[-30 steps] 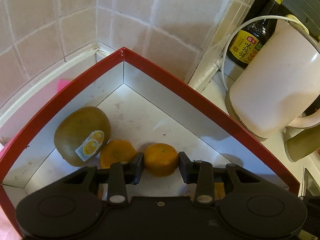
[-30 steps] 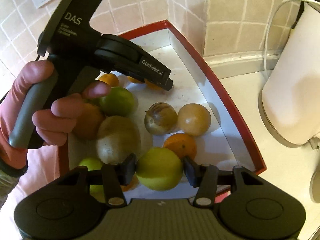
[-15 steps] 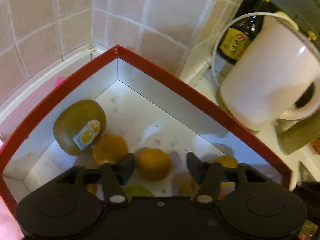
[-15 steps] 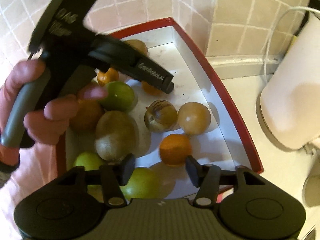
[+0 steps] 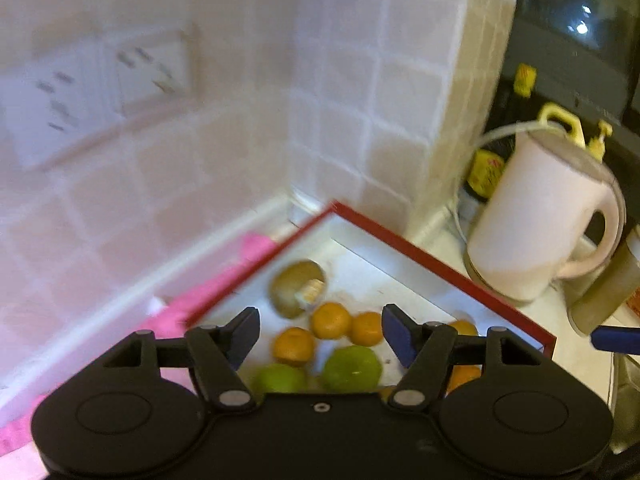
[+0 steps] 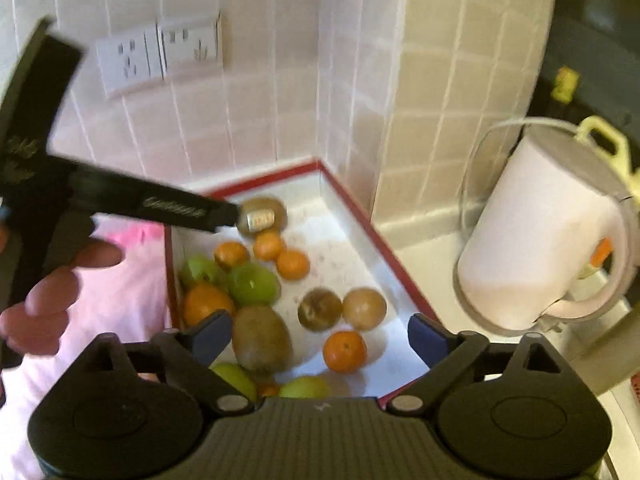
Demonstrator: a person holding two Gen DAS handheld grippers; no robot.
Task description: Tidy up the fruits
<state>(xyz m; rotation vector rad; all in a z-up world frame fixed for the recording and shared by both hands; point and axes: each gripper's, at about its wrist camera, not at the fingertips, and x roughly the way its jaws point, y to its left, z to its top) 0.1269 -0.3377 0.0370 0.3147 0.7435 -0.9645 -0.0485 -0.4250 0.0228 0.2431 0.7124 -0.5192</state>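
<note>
My left gripper (image 5: 316, 330) has just been opening; its jaws stand apart with nothing between them, above the red-rimmed tray (image 5: 440, 266). In the tray: a stickered kiwi (image 5: 296, 286), three mandarins (image 5: 331, 320), two green fruits (image 5: 352, 368). A white kettle (image 5: 536, 216) stands beside the tray.

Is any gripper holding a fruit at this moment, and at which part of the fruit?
Nothing is held. The left gripper and right gripper have just been opening; both stand open above the red-rimmed tray, with no fruit pressed between the pads.
</note>
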